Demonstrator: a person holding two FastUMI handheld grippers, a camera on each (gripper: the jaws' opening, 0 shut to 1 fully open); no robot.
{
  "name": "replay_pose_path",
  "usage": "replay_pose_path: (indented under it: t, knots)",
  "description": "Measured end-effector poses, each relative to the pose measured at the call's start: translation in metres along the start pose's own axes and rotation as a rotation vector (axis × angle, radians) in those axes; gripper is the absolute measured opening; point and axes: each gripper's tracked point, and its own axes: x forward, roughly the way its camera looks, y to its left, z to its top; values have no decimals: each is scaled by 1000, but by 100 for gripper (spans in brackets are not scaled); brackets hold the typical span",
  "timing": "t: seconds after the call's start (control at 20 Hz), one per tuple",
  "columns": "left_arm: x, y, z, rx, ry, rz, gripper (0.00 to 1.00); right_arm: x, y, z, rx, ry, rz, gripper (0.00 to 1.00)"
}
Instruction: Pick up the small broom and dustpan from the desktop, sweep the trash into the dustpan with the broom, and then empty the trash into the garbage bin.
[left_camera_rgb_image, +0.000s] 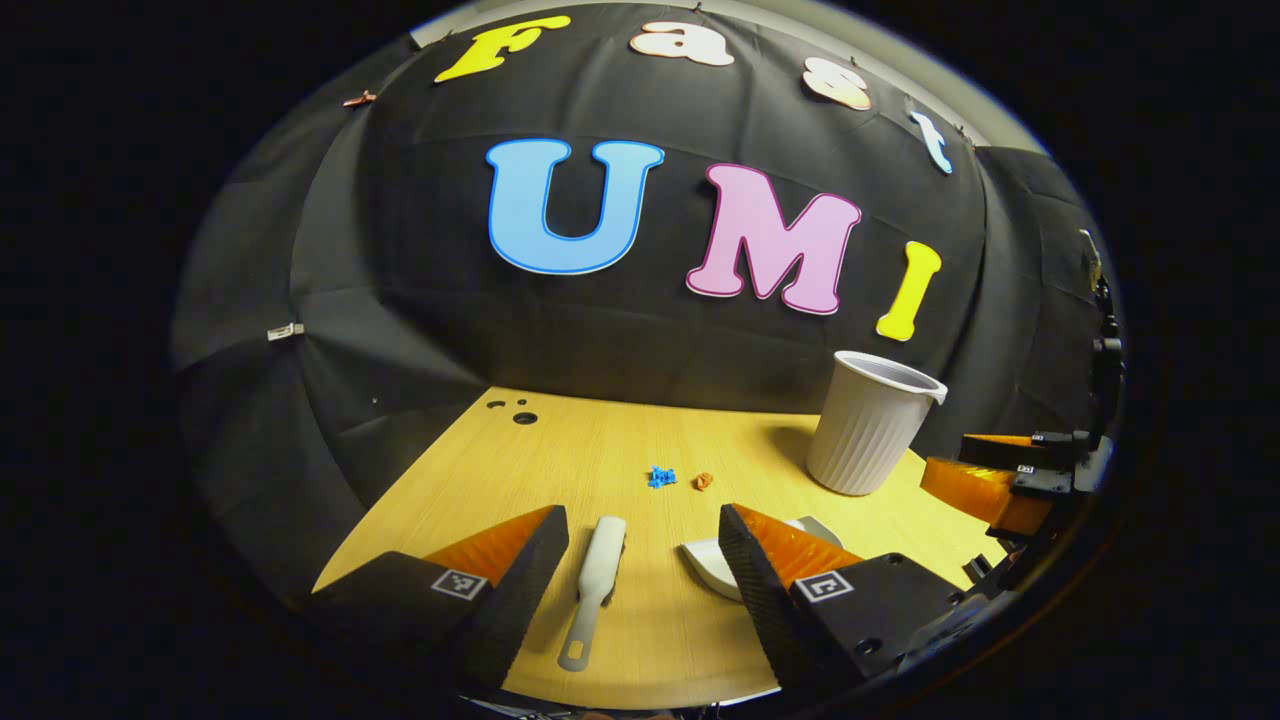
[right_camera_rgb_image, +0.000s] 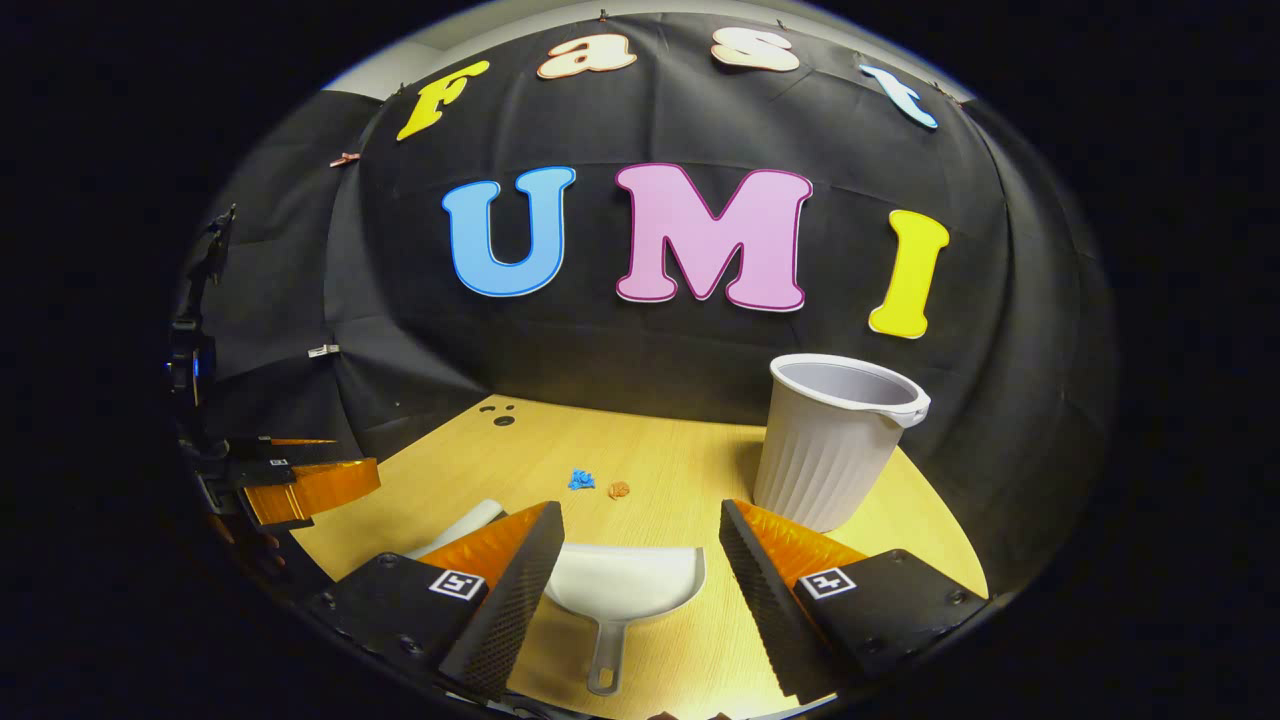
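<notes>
left hand-held gripper (left_camera_rgb_image: 642, 560) wide open, holding nothing, over the broom (left_camera_rgb_image: 598, 580) lying flat on the tabletop (left_camera_rgb_image: 600, 450) | right hand-held gripper (right_camera_rgb_image: 640, 560) same, over dustpan (right_camera_rgb_image: 625, 585) | both look light stiff plastic (probably slippery), I'd pinch the thin handles | trash (left_camera_rgb_image: 661, 477) near the bin (left_camera_rgb_image: 870, 425)

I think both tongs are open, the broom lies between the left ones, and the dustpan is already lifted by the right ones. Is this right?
Not quite. The dustpan is not lifted; in the right gripper view it lies flat on the table between the open right tongs. The rest holds: the left tongs are open with the broom between them.
</notes>
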Motion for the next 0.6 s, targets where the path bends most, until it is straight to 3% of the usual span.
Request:
replay_pose_path:
  t: [0.6]
  knots:
    - [28,16,-44,39,144,12,96,7,-5,-22,6,60,6,98]
